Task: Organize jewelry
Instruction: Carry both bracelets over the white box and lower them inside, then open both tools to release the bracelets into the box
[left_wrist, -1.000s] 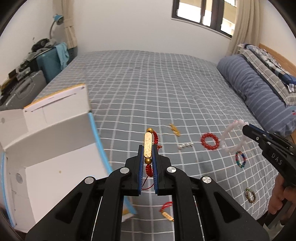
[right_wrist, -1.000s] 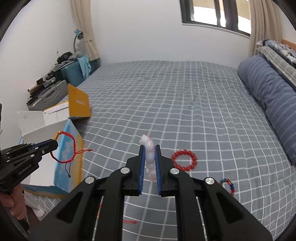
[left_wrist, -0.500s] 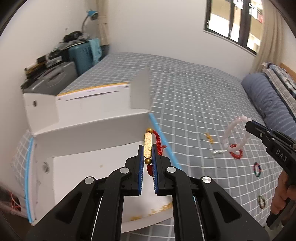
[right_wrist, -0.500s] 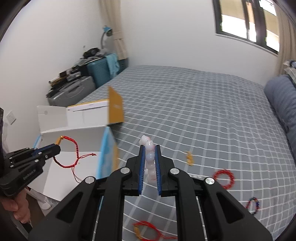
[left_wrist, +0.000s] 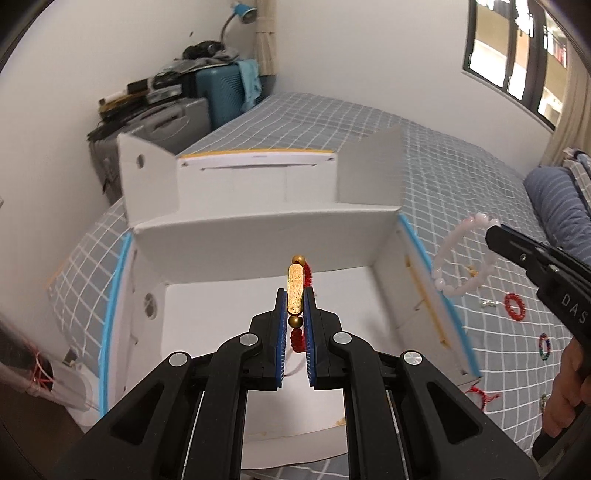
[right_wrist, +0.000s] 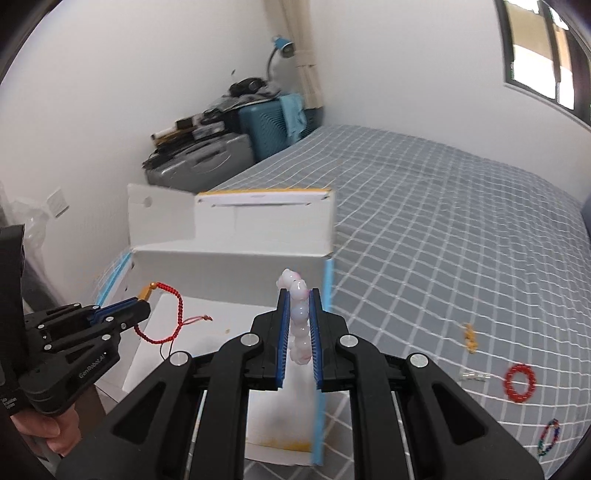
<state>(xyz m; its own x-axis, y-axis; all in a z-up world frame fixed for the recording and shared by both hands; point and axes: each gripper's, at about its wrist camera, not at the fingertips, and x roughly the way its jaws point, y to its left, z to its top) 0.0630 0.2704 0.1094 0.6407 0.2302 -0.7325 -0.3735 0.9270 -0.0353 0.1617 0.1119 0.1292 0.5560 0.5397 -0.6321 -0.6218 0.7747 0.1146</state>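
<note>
My left gripper (left_wrist: 295, 295) is shut on a red cord bracelet with a gold bar (left_wrist: 296, 291) and holds it over the open white box (left_wrist: 229, 243). In the right wrist view the same bracelet (right_wrist: 166, 317) dangles from the left gripper (right_wrist: 142, 306) above the box floor (right_wrist: 207, 332). My right gripper (right_wrist: 298, 295) is shut on a pale pink bead bracelet (right_wrist: 298, 314) at the box's right wall. From the left wrist view that bead bracelet (left_wrist: 461, 258) hangs from the right gripper (left_wrist: 495, 236) just right of the box.
On the grey checked bedspread (right_wrist: 443, 236) lie a red bead bracelet (right_wrist: 520, 382), a multicoloured one (right_wrist: 548, 437), a gold piece (right_wrist: 470, 336) and a small pearl piece (right_wrist: 474, 376). Suitcases (left_wrist: 207, 99) stand against the wall beyond the box. A hand (left_wrist: 565, 391) grips the right tool.
Both grippers have swung left from over the bedspread to the white box, each still carrying its bracelet. The box has come to fill the middle of both views.
</note>
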